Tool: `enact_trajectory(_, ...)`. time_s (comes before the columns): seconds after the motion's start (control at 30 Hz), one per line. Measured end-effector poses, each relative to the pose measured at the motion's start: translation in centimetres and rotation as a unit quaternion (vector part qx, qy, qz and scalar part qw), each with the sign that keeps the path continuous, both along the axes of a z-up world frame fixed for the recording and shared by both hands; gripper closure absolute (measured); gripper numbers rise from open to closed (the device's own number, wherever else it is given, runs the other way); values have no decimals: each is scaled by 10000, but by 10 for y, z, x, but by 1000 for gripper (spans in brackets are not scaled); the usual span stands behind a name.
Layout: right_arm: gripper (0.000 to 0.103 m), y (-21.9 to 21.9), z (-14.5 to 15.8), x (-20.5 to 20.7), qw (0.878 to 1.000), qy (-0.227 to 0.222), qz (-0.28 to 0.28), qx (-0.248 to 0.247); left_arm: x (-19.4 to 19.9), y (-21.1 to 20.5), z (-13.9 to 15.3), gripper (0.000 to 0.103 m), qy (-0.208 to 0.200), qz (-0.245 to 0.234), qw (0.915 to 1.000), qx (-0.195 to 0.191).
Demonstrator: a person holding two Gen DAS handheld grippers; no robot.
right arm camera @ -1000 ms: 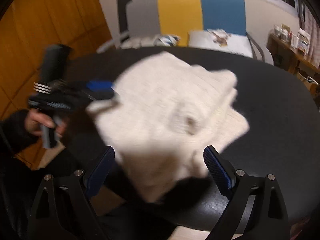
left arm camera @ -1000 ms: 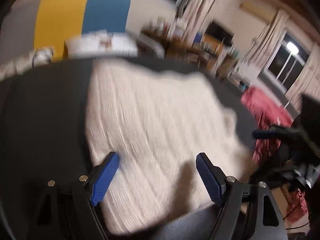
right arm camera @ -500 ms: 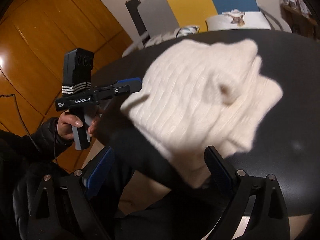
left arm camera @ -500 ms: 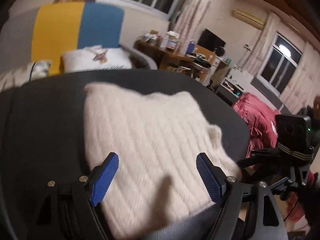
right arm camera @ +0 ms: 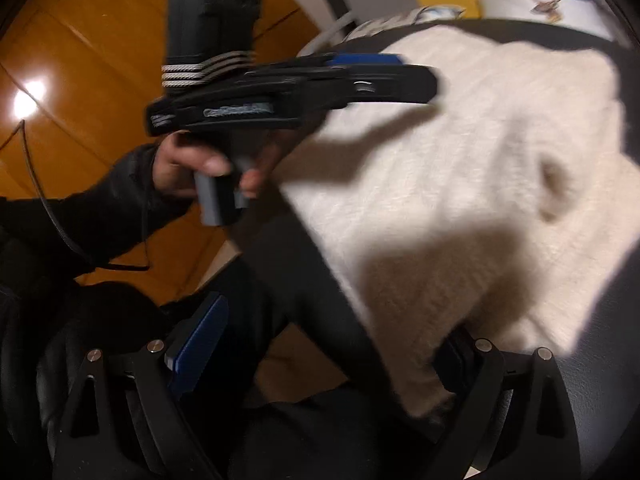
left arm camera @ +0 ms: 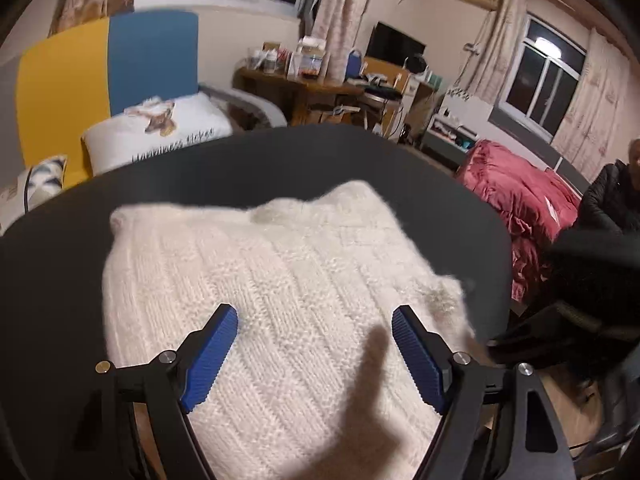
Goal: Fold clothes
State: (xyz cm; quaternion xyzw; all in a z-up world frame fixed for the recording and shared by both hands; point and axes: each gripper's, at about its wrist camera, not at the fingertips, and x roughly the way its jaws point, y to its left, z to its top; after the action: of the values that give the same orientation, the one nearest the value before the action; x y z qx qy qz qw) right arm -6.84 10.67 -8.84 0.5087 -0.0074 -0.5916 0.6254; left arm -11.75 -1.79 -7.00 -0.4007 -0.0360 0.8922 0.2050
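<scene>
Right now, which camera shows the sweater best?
The left wrist view: the white sweater lies sharp on the black table, knit ribs clear. The right wrist view shows it blurred, partly behind the left gripper.

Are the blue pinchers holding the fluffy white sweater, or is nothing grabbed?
Nothing is held. The left gripper and right gripper are both open, and the white sweater lies folded on the black table.

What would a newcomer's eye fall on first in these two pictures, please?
First, the fluffy cream knitted sweater, folded on the dark round table and filling the left wrist view. Next, the open left gripper reaching over the sweater's edge in the right wrist view, held by a hand in a black sleeve.
</scene>
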Motion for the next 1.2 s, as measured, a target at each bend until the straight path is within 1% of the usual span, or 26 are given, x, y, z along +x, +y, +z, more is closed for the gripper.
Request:
enact_trajectory(0.03,8,2,6,1,9999,-39,120,-90,0,0,-1,22,-34,2,10000,6)
enact_trajectory(0.13,8,8,27,8,9988,172,440,-120,1,3,-7,22,-112,3,9999,-69)
enact_trajectory(0.17,8,8,22,10,9986,152,504,43,1,5,-9,21,-128,-3,9999,-108)
enact_trajectory(0.27,8,3,-17,17,9972,-21,561,489,3,11,-13,20,-138,-1,9997,-220)
enact_trajectory(0.3,6,5,-22,18,9977,-139,543,371,3,12,-14,18,-141,24,9996,-241)
enact_trajectory(0.37,6,12,-27,16,9988,-311,344,127,4,12,-15,16,-160,48,9996,-211)
enact_trajectory(0.43,6,19,-29,18,9993,-314,198,-28,7,13,-12,15,-148,61,9996,-229)
enact_trajectory(0.53,6,20,-17,24,9998,-39,18,193,11,13,-9,15,-129,80,9996,-256)
enact_trajectory(0.6,5,28,5,22,9989,359,-265,149,17,10,-7,18,-71,121,9996,-261)
enact_trajectory(0.67,5,38,30,18,9951,802,-582,41,25,2,-6,19,21,234,9997,-115)
enact_trajectory(0.7,5,39,39,16,9912,1093,-748,50,29,-4,-4,21,70,337,9994,61)
enact_trajectory(0.77,5,38,52,12,9782,1763,-1087,151,38,-20,1,22,161,592,9967,525)
enact_trajectory(0.8,5,35,54,9,9726,2009,-1153,222,44,-31,2,22,209,770,9940,753)
enact_trajectory(0.83,5,32,52,6,9696,2153,-1117,304,50,-39,3,22,250,898,9920,849)
enact_trajectory(0.9,5,17,43,2,9671,2329,-918,453,61,-51,3,22,341,1037,9906,823)
enact_trajectory(0.97,5,-1,30,-2,9643,2470,-738,601,66,-52,-4,22,168,896,9936,664)
enact_trajectory(1.03,5,-17,15,-9,9636,2485,-634,757,68,-44,-25,22,-206,666,9975,140)
enact_trajectory(1.07,5,-18,5,-14,9662,2347,-521,926,72,-43,-29,22,-239,630,9977,67)
enact_trajectory(1.1,6,-19,-10,-17,9684,2157,-393,1190,76,-43,-31,22,-193,634,9978,99)
enact_trajectory(1.13,6,-17,-19,-16,9695,2116,-330,1193,81,-43,-33,22,-146,639,9978,131)
enact_trajectory(1.17,6,-9,-20,-15,9715,2127,-329,992,82,-44,-33,22,-154,645,9976,189)
enact_trajectory(1.2,6,-3,-18,-17,9742,2037,-382,899,82,-44,-31,22,-189,652,9974,260)
